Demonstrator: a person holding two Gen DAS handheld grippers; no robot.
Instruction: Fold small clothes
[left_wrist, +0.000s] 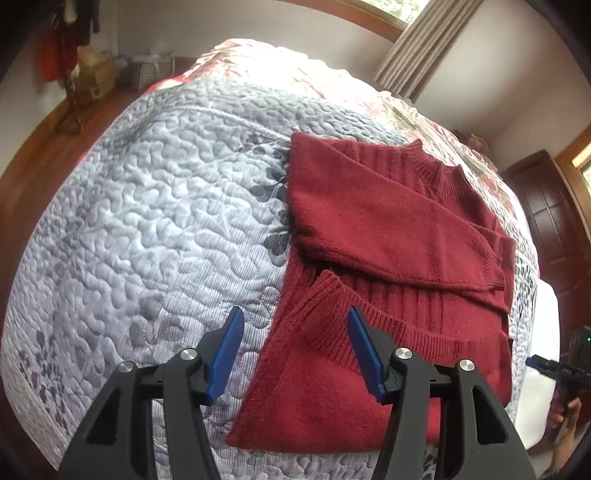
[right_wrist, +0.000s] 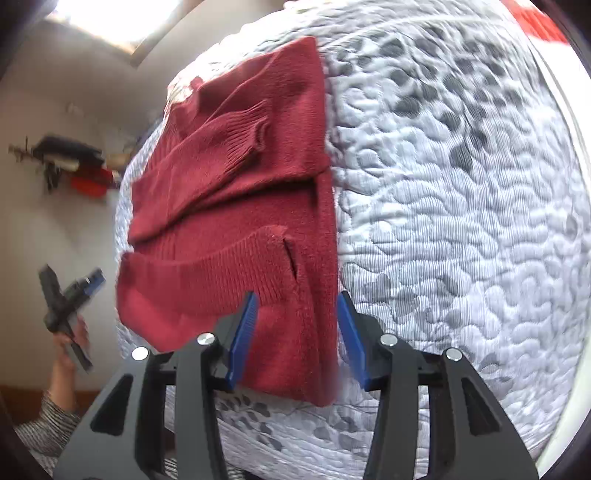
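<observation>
Presently, item: red knitted sweater, lying flat on the quilted bed cover, sleeves crossed over the body, ribbed collar toward the upper right of the left wrist frame, hem at the bottom

Position, left wrist view: garment fills the centre and lower right; its near left corner lies between and just ahead of the left tongs, which are spread wide, gripping nothing

Position, right wrist view: garment runs up the centre-left of the frame; its straight side edge points directly away from the right tongs, likewise spread, with the lower corner of the hem showing between the two blue pads; contact with the cloth cannot be told

Long axis: hem to collar, running away from both tongs

Judgement: each tongs faces one hem corner, so both are about equally near; the hem probably goes up toward the collar

Also seen: the other tongs at lower left of the right wrist frame, blurred; curtain at upper right of the left view
</observation>
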